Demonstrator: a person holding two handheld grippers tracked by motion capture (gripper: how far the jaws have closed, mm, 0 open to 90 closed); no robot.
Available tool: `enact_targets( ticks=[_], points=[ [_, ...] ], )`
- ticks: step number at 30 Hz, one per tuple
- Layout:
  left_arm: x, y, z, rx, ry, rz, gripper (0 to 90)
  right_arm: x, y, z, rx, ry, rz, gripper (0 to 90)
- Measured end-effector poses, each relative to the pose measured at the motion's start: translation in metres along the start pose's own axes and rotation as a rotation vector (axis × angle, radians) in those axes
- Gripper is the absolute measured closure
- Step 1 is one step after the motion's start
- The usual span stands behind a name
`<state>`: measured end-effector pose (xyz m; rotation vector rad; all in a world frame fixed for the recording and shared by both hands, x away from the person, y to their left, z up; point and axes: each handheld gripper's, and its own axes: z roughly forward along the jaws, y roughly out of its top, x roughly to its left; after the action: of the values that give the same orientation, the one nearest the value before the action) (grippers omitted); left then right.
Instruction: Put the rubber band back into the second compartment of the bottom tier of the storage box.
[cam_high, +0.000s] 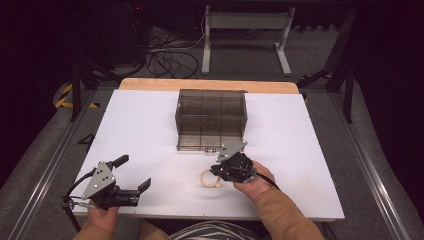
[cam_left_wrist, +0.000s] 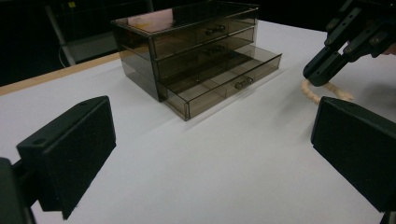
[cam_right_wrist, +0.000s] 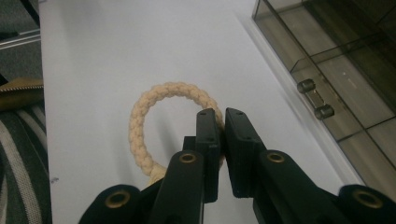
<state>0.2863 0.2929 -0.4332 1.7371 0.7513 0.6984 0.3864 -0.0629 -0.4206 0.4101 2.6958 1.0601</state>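
Right gripper view: your right gripper (cam_right_wrist: 221, 122) was clamped on the braided rope ring (cam_right_wrist: 140, 116), jaws nearly together w/ the cord pinched between them. High view put that ring (cam_high: 206, 179) on the white table (cam_high: 150, 125), near-center, just in front of the smoked drawer box (cam_high: 211, 119), whose bottom drawer (cam_left_wrist: 224, 79) was pulled out. Your left gripper (cam_high: 131, 173) sat near-left, jaws wide, nothing between them.
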Motion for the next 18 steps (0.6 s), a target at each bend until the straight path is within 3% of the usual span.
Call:
enact_targets(
  ticks=[18],
  points=[
    [0.0,0.0,-0.001,-0.005,0.002,-0.008,0.6,0.002,0.001,-0.017,-0.133,-0.029,-0.021,84.8]
  ],
)
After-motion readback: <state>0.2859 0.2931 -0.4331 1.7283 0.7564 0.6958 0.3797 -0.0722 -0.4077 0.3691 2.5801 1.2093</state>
